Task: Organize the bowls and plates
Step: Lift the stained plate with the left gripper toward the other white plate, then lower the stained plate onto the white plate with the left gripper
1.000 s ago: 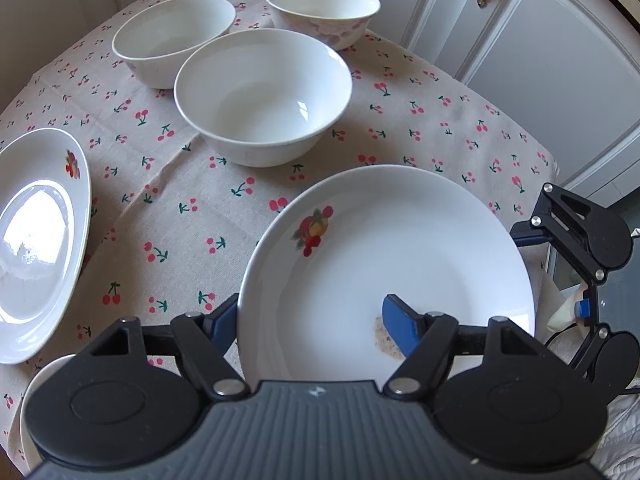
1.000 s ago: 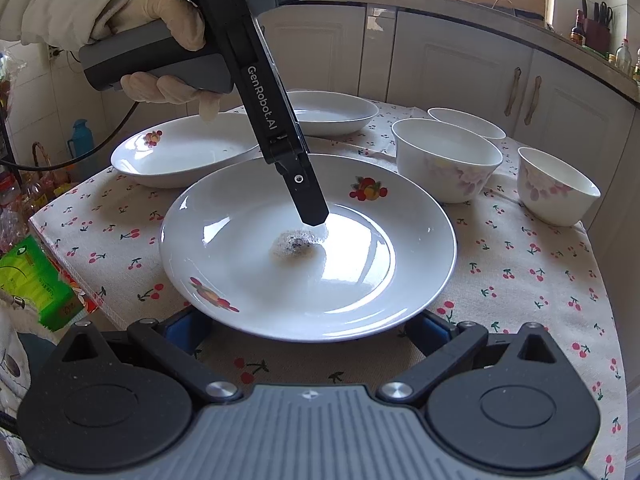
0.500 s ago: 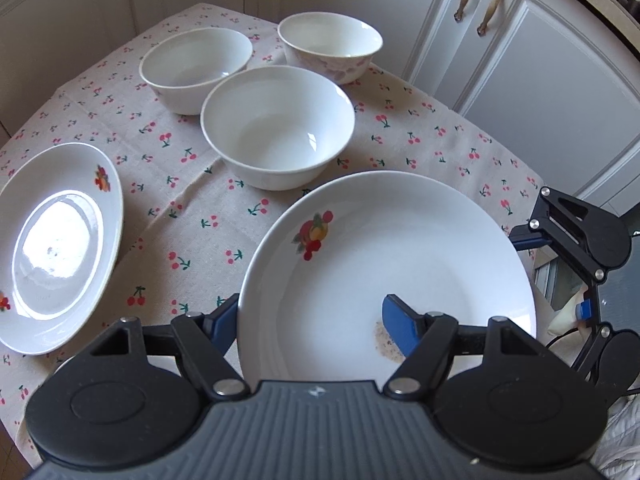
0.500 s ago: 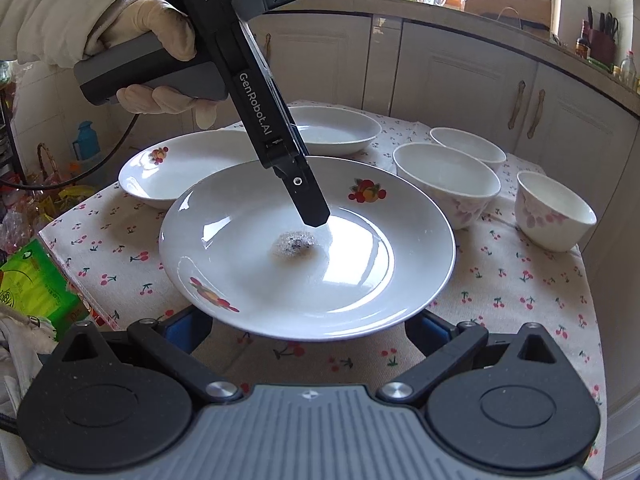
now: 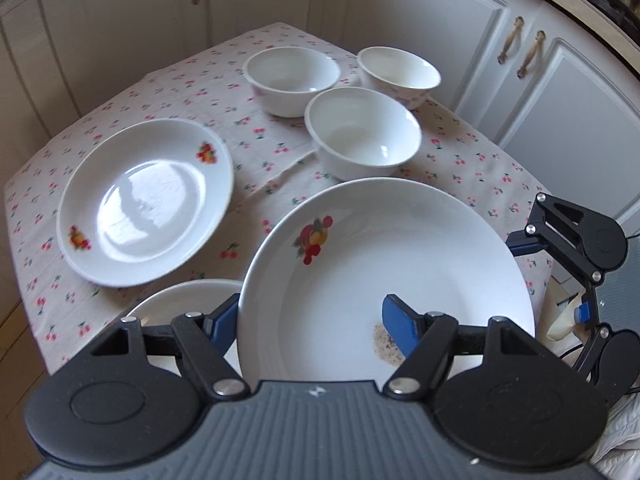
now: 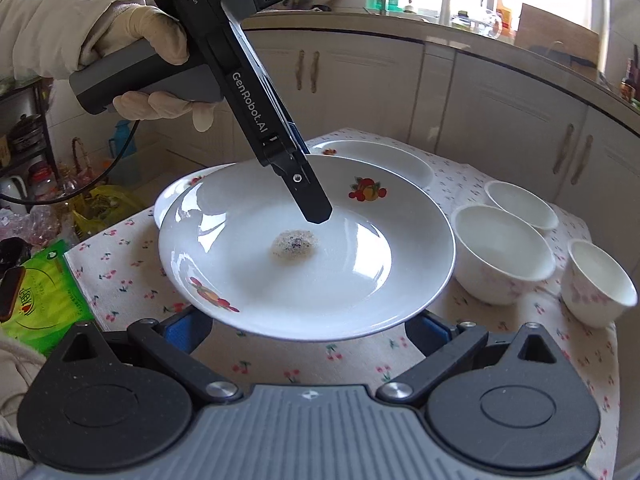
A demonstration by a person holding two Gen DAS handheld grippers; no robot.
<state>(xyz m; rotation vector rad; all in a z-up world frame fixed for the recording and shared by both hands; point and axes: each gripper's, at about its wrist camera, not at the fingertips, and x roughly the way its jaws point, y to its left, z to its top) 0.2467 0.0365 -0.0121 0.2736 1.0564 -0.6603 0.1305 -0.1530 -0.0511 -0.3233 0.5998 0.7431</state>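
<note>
Left gripper [image 5: 316,320] jaws clamp the near rim of the raised plate [image 5: 400,264]; right gripper [image 6: 308,326] jaws stand apart under its rim

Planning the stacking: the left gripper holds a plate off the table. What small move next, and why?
Probably carry the held plate level over the second plate on the tablecloth to its left, for stacking: the left gripper clamps its rim, and it hangs clear.

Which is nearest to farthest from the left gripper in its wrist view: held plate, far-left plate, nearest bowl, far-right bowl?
From the left gripper:
1. Held plate, clamped at its rim.
2. Nearest bowl, ahead, centre.
3. Far-left plate: too close to call with the bowl.
4. Far-right bowl, back right.
</note>
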